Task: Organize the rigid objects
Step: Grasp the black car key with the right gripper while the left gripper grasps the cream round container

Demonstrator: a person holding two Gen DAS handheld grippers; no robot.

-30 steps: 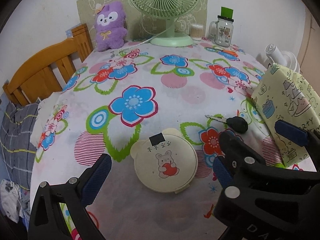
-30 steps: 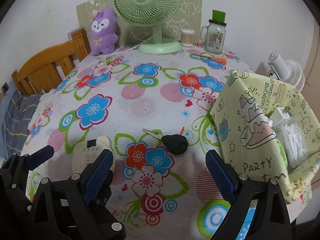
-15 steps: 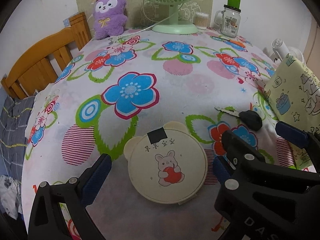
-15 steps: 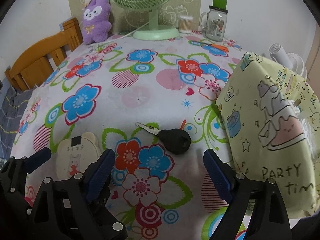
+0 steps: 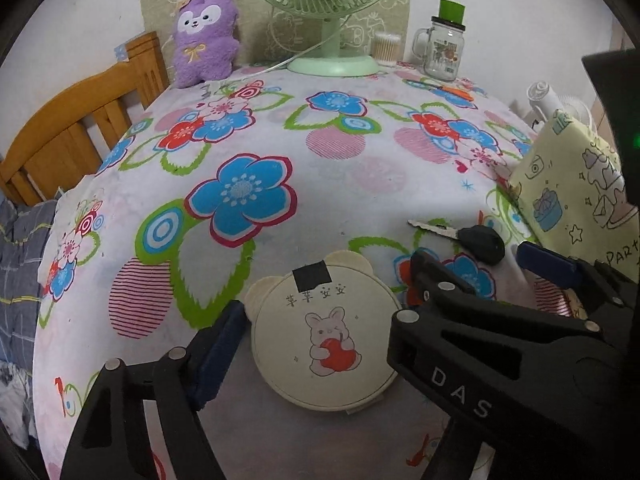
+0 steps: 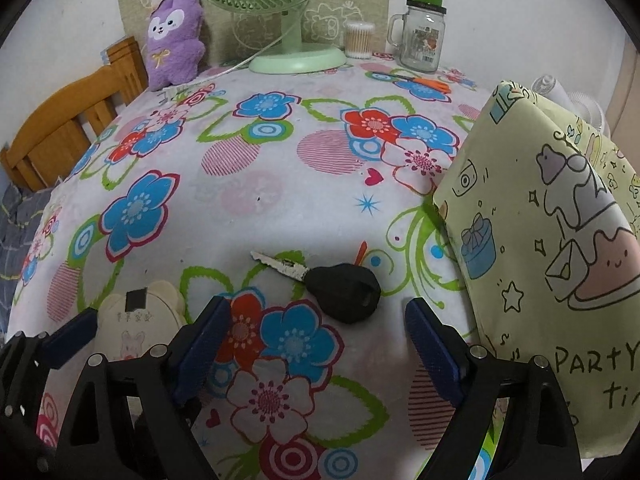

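A home, prob. a bedroom corner: floral tablecloth (image 6: pixel 280 184) on the table, purple plush toy (image 6: pixel 173 36) & green desk fan (image 6: pixel 280 8) at the back, wooden chair (image 5: pixel 80 120), glass mug jar (image 6: pixel 422 40), cartoon-print bag (image 6: pixel 540 240).

The tablecloth (image 5: pixel 360 184) is matt printed cloth. The round case (image 5: pixel 326 344) looks smooth cream plastic with a matt black tape patch. The key (image 6: pixel 332 280) has a worn metal blade and a grainy black plastic head. The bag (image 6: pixel 552 240) is soft-sheen printed fabric (possibly coated). The headboard (image 5: pixel 80 128) is varnished wood.
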